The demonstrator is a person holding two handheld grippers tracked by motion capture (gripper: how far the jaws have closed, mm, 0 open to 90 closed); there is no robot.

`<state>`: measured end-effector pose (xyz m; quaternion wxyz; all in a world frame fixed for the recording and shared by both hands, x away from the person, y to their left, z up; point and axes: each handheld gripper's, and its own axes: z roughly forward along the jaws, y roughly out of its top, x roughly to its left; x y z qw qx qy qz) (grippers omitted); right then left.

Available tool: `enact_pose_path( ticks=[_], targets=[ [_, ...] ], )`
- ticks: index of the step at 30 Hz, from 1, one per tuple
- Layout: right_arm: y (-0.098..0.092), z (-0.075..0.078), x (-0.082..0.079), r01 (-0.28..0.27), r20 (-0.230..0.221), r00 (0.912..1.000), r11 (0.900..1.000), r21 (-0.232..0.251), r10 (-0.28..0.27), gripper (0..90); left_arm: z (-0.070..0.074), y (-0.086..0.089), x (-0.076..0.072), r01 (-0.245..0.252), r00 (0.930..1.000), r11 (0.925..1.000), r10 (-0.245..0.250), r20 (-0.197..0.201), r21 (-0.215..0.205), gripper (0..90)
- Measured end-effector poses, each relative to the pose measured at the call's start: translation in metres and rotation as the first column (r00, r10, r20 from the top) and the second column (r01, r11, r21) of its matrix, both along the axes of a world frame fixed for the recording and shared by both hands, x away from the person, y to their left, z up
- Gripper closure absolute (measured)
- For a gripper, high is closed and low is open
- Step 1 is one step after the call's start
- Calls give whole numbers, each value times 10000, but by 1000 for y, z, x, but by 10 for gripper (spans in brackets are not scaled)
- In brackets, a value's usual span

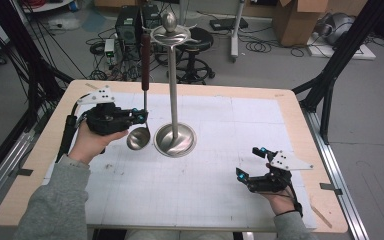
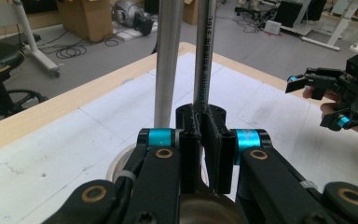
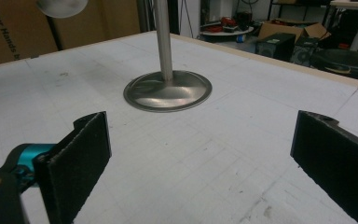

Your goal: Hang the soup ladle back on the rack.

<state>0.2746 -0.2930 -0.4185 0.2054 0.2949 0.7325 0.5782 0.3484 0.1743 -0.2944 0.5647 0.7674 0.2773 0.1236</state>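
Observation:
A steel ladle with a dark brown handle point(image 1: 145, 55) hangs upright, its bowl point(image 1: 138, 138) just above the white mat. My left gripper point(image 1: 142, 117) is shut on its thin shaft point(image 2: 204, 60), low down near the bowl. Right beside it stands a tall metal stand: a pole point(image 1: 173, 85) on a round base point(image 1: 175, 140), with hook arms and a knob on top point(image 1: 170, 31). In the left gripper view the pole point(image 2: 168, 60) rises just left of the shaft. My right gripper point(image 1: 250, 162) rests at the front right, open, nothing between its pads point(image 3: 81, 154); the stand's base point(image 3: 168, 91) lies ahead of it.
The white gridded mat point(image 1: 210, 190) covers a wooden table point(image 1: 290, 107). Behind the far edge are a black stool point(image 1: 195, 50), computer boxes point(image 1: 130, 25), cables and a cardboard box point(image 1: 300, 20). Black frame legs point(image 1: 330, 75) stand at the table's right and left.

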Motion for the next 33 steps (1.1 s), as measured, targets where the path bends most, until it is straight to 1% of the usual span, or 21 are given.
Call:
enact_pose_path(
  ticks=[1,5,7,9,10,11,12,16,18,21,22,23,24,25,26,27,28,29,31,33],
  targets=[
    [0,0,0,-8,-6,10000,10000,-10,8,38,0,-2,1,16,10000,10000,-16,-16,70,845],
    [0,0,0,-13,-1,10000,10000,-29,13,38,0,-7,5,-4,10000,10000,4,-53,90,843],
    [0,0,0,-17,13,10000,10000,-15,17,38,-1,-8,7,-1,10000,10000,1,13,67,842],
    [0,0,0,-7,2,10000,10000,-29,7,38,-3,-9,8,-195,9997,9998,193,169,108,830],
    [0,0,0,-7,-3,10000,10000,-31,7,38,-3,-8,8,-246,9994,9997,246,238,16,796],
    [0,0,0,-17,9,10000,10000,-41,17,38,-2,-6,8,-248,9991,9996,251,339,-92,733],
    [1,0,0,-20,8,10000,10000,-24,20,38,-1,-5,7,-275,9987,9995,282,417,-172,706],
    [1,-1,0,-47,-45,10000,10000,-22,47,38,-1,1,3,-543,9969,9982,557,557,-262,556],
    [1,-1,0,-51,-28,10000,10000,-17,51,38,-3,5,2,-558,9965,9982,571,613,-233,485],
    [1,-1,1,-50,-39,10000,10000,-43,50,38,-11,11,-1,-489,9962,9980,516,702,-399,386],
    [1,-1,0,-60,-158,9999,10000,-34,59,38,-14,13,-2,-458,9966,9978,490,670,-472,348],
    [1,-2,1,-34,-146,9999,10000,-36,34,38,-17,15,-2,-435,9967,9977,468,664,-515,315],
    [1,-2,1,-53,-94,9999,10000,-38,53,38,-20,16,-4,-430,9966,9982,458,678,-426,288],
    [1,-2,1,-67,-114,9999,10000,-57,66,38,-22,17,-5,-448,9962,9984,472,737,-344,282],
    [2,-2,1,-83,-148,9999,10000,-54,82,38,-27,19,-8,-418,9950,9990,431,899,-159,281],
    [2,-2,1,-112,-117,9999,9999,-128,110,38,-31,19,-10,-373,9950,9993,372,931,-12,270],
    [2,-2,1,-113,-78,9999,9999,-127,112,38,-35,20,-12,-360,9947,9992,343,967,154,246],
    [3,-2,1,-123,-112,9999,9998,-125,122,38,-38,20,-15,-426,9932,9987,394,1094,271,213],
    [3,-2,0,-131,-178,9998,9998,-116,128,38,-44,21,-21,-310,9922,9986,255,1219,440,175],
    [3,-3,1,-142,-168,9998,9998,-109,140,38,-49,22,-26,-196,9926,9986,135,1210,494,129]
  ],
)
